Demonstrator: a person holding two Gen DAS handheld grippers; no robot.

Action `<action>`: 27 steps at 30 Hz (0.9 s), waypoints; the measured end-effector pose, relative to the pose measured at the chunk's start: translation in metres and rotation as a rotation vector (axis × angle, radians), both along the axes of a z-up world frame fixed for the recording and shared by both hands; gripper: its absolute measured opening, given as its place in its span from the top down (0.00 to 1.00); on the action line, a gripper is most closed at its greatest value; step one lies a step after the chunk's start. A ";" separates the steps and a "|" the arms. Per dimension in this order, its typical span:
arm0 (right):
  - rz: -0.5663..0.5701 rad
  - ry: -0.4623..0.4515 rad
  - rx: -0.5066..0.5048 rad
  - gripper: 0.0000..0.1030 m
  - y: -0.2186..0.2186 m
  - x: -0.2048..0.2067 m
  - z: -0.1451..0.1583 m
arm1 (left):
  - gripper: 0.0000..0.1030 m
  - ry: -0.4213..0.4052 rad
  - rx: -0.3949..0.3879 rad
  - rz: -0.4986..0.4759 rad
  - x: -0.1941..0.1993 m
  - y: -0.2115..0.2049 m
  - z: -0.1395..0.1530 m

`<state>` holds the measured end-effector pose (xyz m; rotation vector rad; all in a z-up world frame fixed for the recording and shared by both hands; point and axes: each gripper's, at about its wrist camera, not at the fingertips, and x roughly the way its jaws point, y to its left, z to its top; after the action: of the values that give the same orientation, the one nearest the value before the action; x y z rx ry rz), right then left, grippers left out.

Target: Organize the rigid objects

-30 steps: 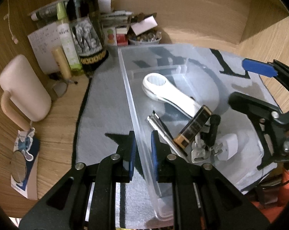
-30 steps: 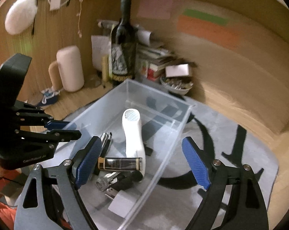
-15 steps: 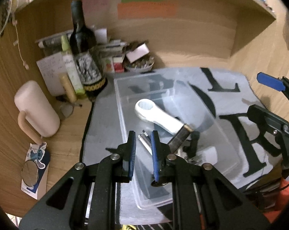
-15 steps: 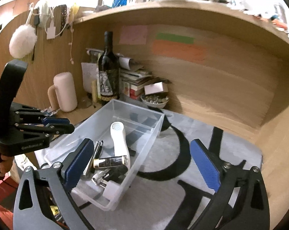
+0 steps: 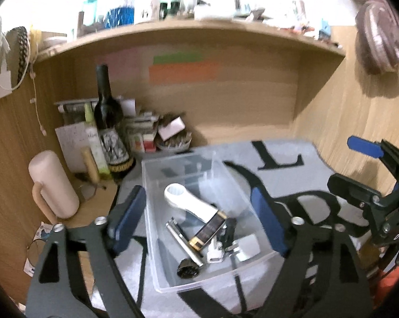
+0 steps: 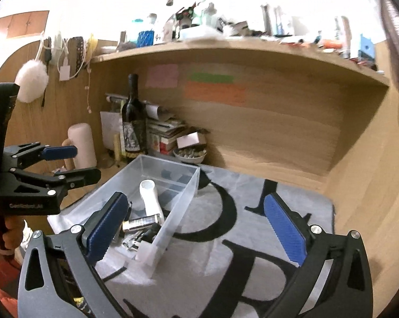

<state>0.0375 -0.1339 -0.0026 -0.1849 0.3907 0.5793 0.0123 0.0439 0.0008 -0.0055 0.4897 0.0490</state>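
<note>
A clear plastic bin (image 5: 255, 261) (image 6: 173, 216) sits on a grey mat with black letters. In it lie a white handheld device (image 5: 189, 204) (image 6: 150, 198), a black and gold battery (image 5: 207, 232) (image 6: 142, 222), a metal nail clipper (image 5: 182, 239), a white plug (image 5: 248, 245) and a small black round piece (image 5: 187, 267). My left gripper (image 5: 199, 218) is open and empty, raised above the bin; it also shows in the right wrist view (image 6: 69, 163). My right gripper (image 6: 196, 232) is open and empty above the mat right of the bin, also showing in the left wrist view (image 5: 358, 167).
A dark wine bottle (image 5: 109, 124) (image 6: 133, 122), a cream mug (image 5: 53, 185) (image 6: 83, 144), stacked books and a small bowl (image 6: 190, 155) crowd the back left corner. Wooden walls enclose the desk, with a loaded shelf (image 6: 226, 45) overhead.
My left gripper was shut on the bin's left wall; it has opened, let go and drawn back upward. My right gripper has also pulled back and up, staying open.
</note>
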 end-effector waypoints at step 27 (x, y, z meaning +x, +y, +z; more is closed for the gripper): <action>-0.126 -0.051 0.109 0.00 -0.025 -0.018 0.008 | 0.01 -0.188 -0.047 -0.073 -0.022 -0.011 0.007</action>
<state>0.0190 -0.1590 0.0053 -0.0699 0.3179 0.4690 -0.0096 0.0325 0.0081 -0.0381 0.3031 -0.0344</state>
